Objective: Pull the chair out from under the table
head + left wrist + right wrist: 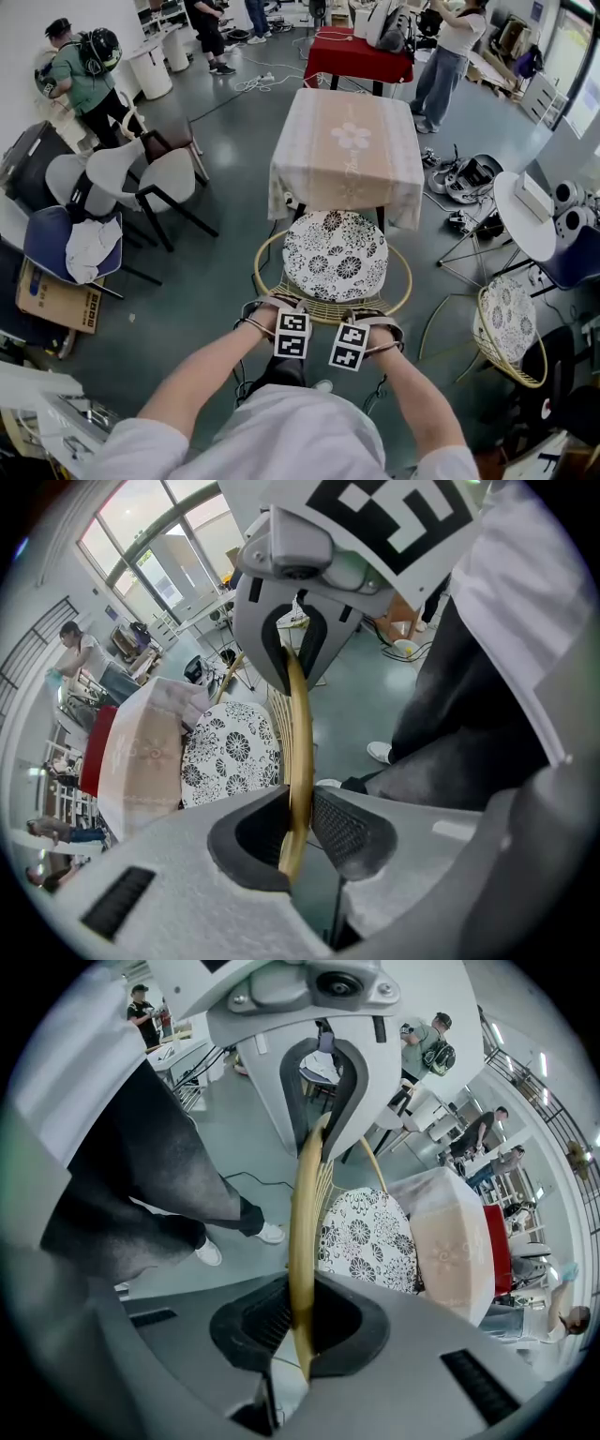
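Closest in, the left gripper [298,832] is clamped on the rim [300,733] of the chair [403,281], a smooth, round, golden hoop that runs straight through between its ribbed black pads [342,832]. The right gripper [302,1321] grips the same rim just beside it, its jaws closer together. Both have matte grey moulded bodies and cubes with black-and-white square markers, which carry no letters.

Only the gripper views show the person's dark trousers [159,1176] and white shoe [208,1252] behind the rim, and thin golden spokes fanning down from it. Only the head view shows the whole hoop curving round a round cushion [335,255] printed with black flowers on white.

The chair stands on the glossy grey-green floor [216,272], in front of the table [342,178], the cushion's far edge at the hanging hem of the cloth. The cloth is pale beige, square and lace-like, with a white flower motif [352,137] in the middle.

To the right stands a second hoop chair [511,323] with the same kind of cushion. To the left are grey shell chairs [150,178] and a cardboard box [58,302] whose print is too small to read. Farthest off, a red-covered table [356,56] and several people standing.
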The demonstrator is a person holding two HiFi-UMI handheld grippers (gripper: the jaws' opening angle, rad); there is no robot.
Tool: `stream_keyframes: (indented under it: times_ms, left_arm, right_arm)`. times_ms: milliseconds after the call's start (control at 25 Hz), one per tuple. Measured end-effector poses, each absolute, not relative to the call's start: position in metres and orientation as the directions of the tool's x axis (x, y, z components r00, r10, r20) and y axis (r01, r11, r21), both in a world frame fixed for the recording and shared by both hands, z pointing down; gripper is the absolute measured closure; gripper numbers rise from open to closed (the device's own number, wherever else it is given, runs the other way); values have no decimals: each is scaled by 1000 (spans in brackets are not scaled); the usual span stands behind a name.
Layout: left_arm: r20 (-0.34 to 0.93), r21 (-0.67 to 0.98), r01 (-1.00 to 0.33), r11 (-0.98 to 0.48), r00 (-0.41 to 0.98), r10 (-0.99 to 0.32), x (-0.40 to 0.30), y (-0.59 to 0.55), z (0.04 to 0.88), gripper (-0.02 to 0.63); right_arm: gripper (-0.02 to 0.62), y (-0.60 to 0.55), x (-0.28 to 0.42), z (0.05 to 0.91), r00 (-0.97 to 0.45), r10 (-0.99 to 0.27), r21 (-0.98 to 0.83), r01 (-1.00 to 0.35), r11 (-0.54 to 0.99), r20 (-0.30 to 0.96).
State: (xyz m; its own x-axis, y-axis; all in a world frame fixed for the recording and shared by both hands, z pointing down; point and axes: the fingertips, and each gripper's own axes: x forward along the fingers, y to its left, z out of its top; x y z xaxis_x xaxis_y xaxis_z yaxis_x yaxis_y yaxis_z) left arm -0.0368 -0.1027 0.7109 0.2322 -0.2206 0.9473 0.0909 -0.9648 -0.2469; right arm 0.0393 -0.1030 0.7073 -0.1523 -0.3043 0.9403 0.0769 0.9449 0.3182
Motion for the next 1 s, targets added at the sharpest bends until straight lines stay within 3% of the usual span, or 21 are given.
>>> stream_keyframes:
  times_ms: [1000]
  left_arm:
    - [945,-273,66,-960,208,-254,-42,-56,710,538]
  right_arm:
    - [574,-55,34,706,-166,-313,327,64,943,935]
